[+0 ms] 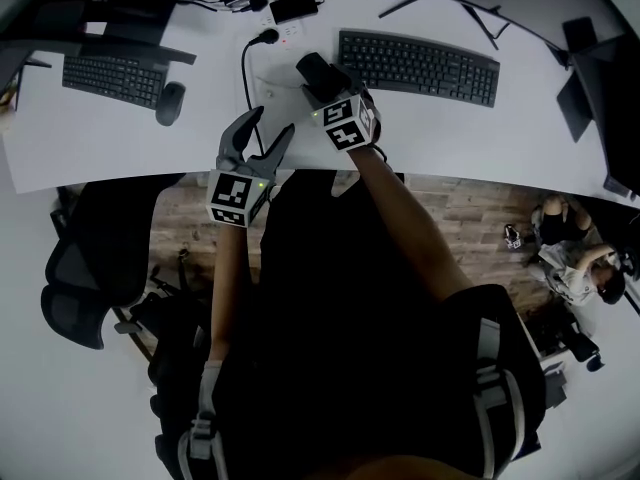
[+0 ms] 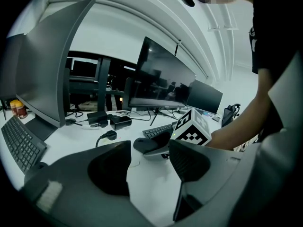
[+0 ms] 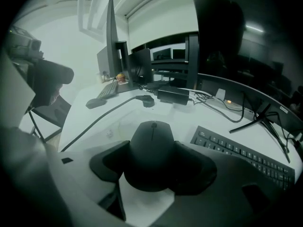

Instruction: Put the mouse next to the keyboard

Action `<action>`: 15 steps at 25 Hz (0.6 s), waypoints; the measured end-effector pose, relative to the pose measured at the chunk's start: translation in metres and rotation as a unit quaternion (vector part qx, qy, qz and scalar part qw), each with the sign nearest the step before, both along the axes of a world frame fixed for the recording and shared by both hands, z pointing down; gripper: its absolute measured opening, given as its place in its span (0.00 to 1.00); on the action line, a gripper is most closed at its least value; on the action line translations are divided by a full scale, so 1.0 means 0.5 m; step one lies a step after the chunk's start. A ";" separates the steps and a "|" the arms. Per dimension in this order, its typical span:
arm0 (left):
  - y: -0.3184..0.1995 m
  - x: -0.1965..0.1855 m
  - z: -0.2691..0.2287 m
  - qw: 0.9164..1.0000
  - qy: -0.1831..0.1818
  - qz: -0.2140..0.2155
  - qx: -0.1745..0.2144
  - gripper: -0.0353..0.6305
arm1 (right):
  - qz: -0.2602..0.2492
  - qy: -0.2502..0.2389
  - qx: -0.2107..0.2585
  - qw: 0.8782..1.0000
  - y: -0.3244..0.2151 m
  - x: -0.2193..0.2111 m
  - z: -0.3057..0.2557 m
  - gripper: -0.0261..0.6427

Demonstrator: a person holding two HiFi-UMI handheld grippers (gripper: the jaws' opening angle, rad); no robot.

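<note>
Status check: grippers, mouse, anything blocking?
Right gripper shut on mouse, just left of keyboard. Left gripper open, empty. Loose cable lies left of mouse, not between it and keyboard.

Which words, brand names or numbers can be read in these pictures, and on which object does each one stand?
No text can be read.
Keyboard: key legends too small.
Monitor: a small mark on its lower edge, blurred.
Mouse: no print visible.
Left gripper and right gripper: square marker patterns only, no letters.
</note>
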State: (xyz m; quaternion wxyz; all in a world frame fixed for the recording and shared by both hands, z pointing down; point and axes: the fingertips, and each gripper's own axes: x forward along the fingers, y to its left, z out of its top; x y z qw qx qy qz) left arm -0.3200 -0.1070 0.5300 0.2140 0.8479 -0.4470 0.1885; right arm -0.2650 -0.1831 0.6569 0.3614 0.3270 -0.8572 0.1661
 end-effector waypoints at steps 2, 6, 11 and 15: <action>-0.001 0.007 -0.007 1.000 0.001 0.001 0.003 0.43 | -0.003 0.002 0.001 1.000 -0.001 0.011 -0.006 0.48; -0.007 0.022 -0.015 1.000 -0.001 0.003 0.007 0.43 | -0.001 0.002 0.002 1.000 -0.004 0.036 -0.015 0.48; -0.014 0.053 -0.026 1.000 -0.007 0.010 0.012 0.43 | 0.005 -0.001 0.007 1.000 -0.006 0.070 -0.029 0.48; -0.021 0.089 -0.033 1.000 -0.009 0.016 0.015 0.43 | 0.008 0.000 0.012 1.000 -0.004 0.108 -0.038 0.48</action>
